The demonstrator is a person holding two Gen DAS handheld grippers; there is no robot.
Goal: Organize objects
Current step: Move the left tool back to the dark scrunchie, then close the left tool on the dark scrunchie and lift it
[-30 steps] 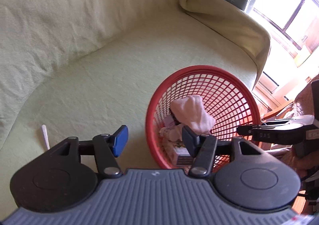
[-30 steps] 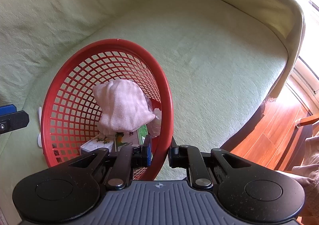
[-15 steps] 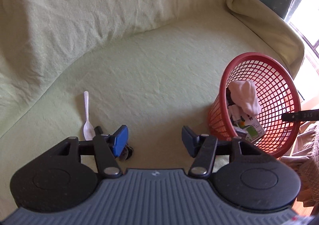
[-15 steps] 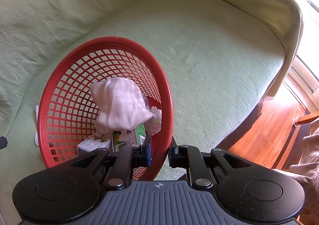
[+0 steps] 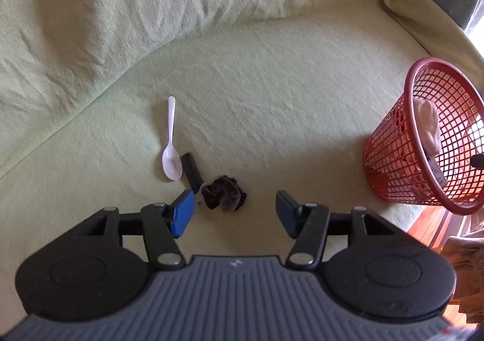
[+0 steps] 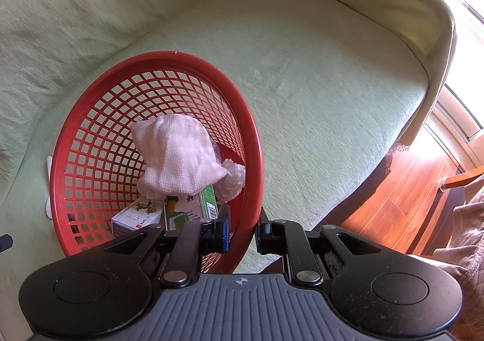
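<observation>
The red basket is pinned at its near rim by the right gripper, one finger inside the mesh and one outside, pressed together on the plastic lip, and it is kept tilted on the pale green sofa cover. Inside it a white knitted cloth, a crumpled tissue and two small printed cartons are already gathered. Out on the seat, well apart from the basket, three loose things are left: a white plastic spoon, a flat black bar just beside its bowl, and a dark ruffled scrunchie. The left gripper is seen spread and empty, pointed down over that cluster, the blue pad nearly at the scrunchie's edge. The step in hand is judged to be the reach for the next item, with collection partly done. A shift toward the scrunchie is called for so that it sits between the fingers, then a descent and a soft close; the fabric is limp and gathered, so a pinch through its bulk should serve. The spoon is thin, smooth and flat-lying, and a harder pick is expected there.
</observation>
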